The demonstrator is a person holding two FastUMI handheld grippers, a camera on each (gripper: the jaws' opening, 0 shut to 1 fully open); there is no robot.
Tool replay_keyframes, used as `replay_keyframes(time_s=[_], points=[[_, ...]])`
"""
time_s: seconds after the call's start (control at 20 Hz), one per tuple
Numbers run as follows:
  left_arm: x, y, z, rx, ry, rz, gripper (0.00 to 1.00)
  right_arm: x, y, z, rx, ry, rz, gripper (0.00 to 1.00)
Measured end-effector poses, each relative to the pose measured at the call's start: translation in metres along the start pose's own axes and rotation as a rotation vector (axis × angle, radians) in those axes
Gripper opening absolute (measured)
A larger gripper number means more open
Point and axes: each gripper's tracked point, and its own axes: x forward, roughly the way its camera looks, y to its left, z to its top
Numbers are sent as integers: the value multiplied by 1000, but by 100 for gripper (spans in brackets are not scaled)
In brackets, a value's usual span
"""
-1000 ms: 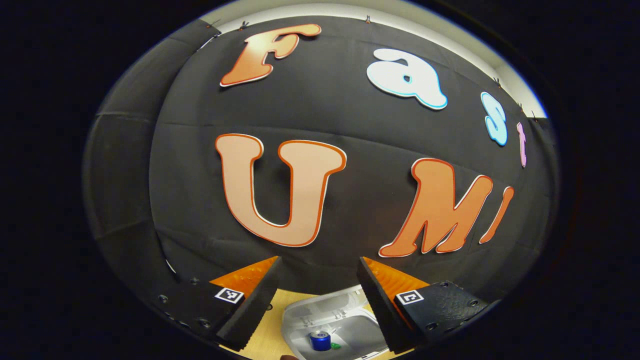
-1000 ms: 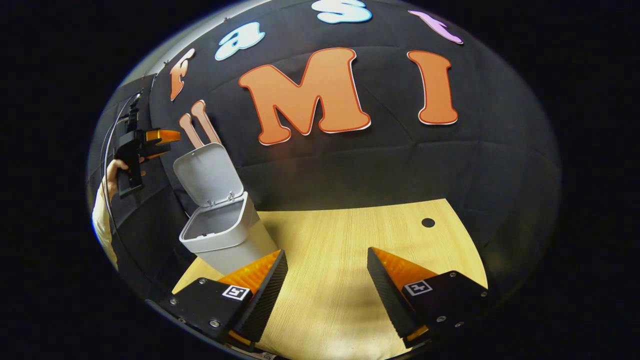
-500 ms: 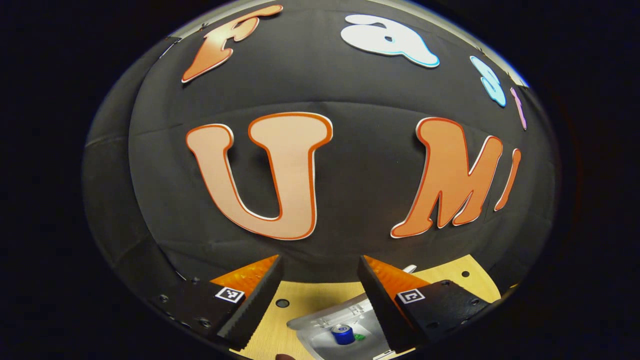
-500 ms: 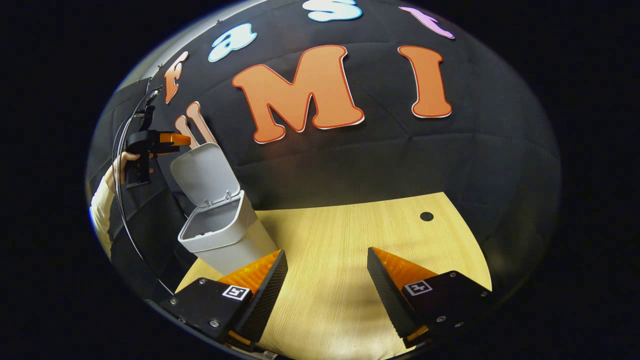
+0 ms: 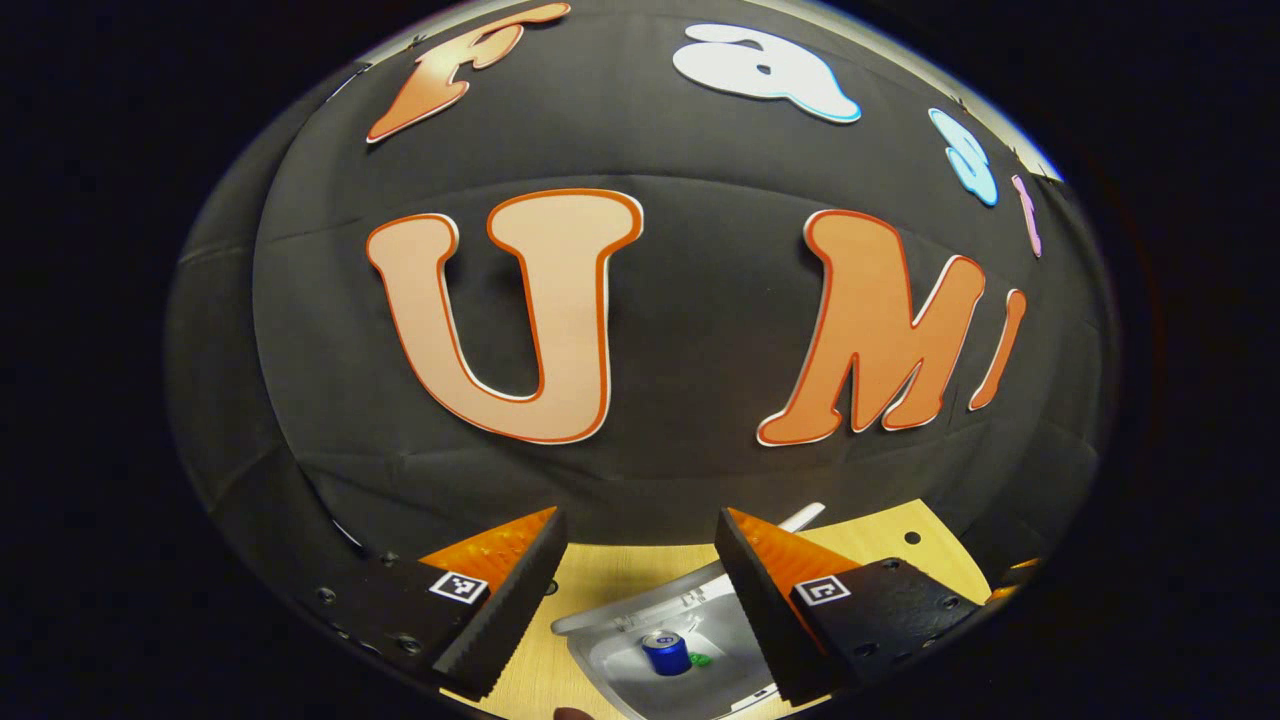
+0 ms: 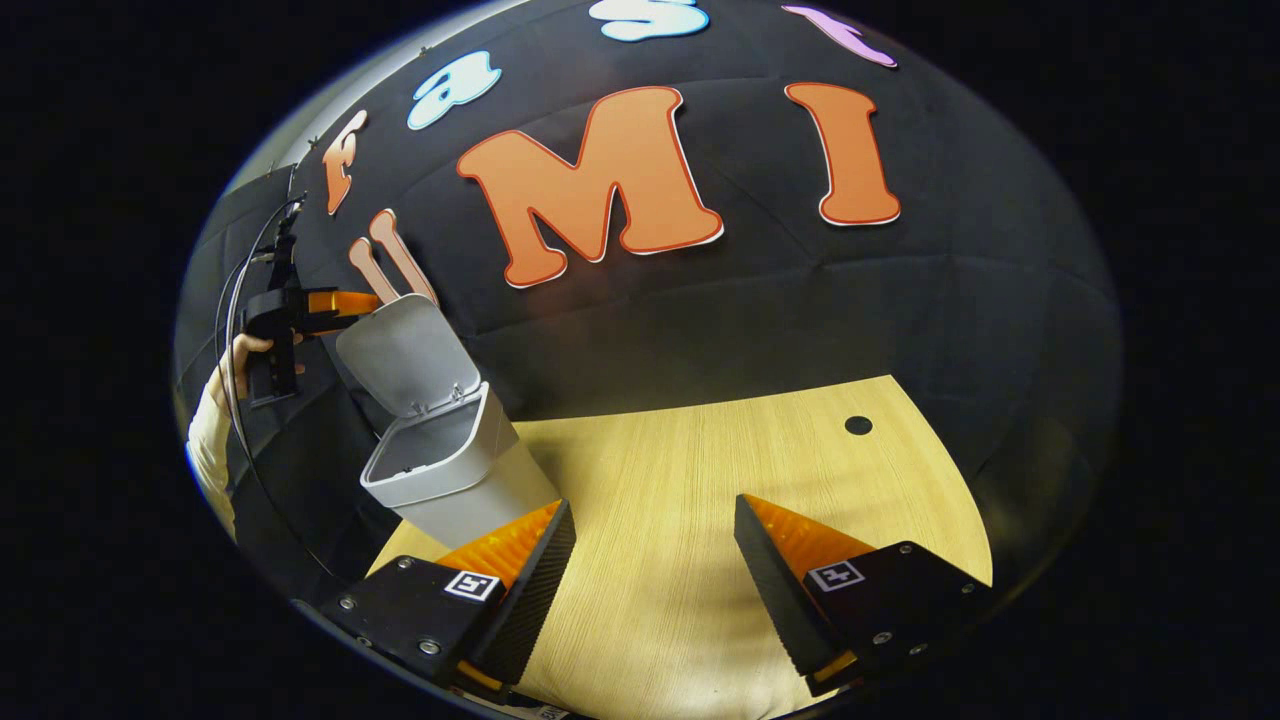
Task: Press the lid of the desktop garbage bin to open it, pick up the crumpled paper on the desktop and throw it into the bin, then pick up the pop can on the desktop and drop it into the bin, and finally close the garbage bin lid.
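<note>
The bin (image 6: 455,470) stands on the desk (image 6: 700,500) at its left side, lid (image 6: 400,355) swung up and open. In the left gripper view the can (image 5: 665,652) lies inside the bin, on its bottom, with a small green scrap (image 5: 701,659) just beside it. The left gripper (image 5: 640,580) hangs above the open bin, jaws apart and empty; in the right gripper view it sits high at the left, its fingertips near the top edge of the lid — touching or not, I cannot tell — with a hand (image 6: 240,360) on its grip. The right gripper (image 6: 650,570) hovers over bare desk, well right of the bin, jaws apart, nothing between them.
</note>
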Motion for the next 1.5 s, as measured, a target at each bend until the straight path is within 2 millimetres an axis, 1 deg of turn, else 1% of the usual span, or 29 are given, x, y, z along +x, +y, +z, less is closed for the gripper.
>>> replay_keyframes(time_s=[0.3,0.45,0.5,0.55,0.7,0.85,1.1,1.15,1.2,1.3,1.35,1.4,1.45,1.5], points=[[-31,-32,-28,3,3,-50,95,3,6,-1,-8,16,39,96],[-42,-51,-49,2,35,-87,95,3,6,1,-14,16,51,96],[-53,-49,-51,17,39,-85,95,3,4,0,-14,17,53,96],[-56,-50,-54,38,44,-82,96,3,3,1,-15,18,55,96],[-52,-49,-65,78,51,-61,95,4,-2,0,-17,19,55,96],[-49,-49,-63,35,51,-70,96,5,-8,-2,-13,25,56,96],[-56,-60,-89,-62,120,-146,97,7,-11,-8,-13,41,66,96],[-57,-63,-95,-90,127,-166,97,8,-10,-10,-13,47,70,96],[-49,-71,-106,-120,140,-194,97,9,-10,-12,-12,52,75,96],[-52,-74,-127,-176,186,-236,97,11,-9,-16,-10,64,82,96],[-50,-72,-136,-206,198,-230,97,11,-9,-18,-8,71,84,96],[-41,-68,-144,-218,211,-209,99,12,-9,-20,-6,76,85,96],[-35,-62,-153,-212,225,-188,95,13,-9,-21,-4,81,88,96],[-32,-60,-163,-199,243,-172,95,12,-10,-22,-3,84,89,96]])
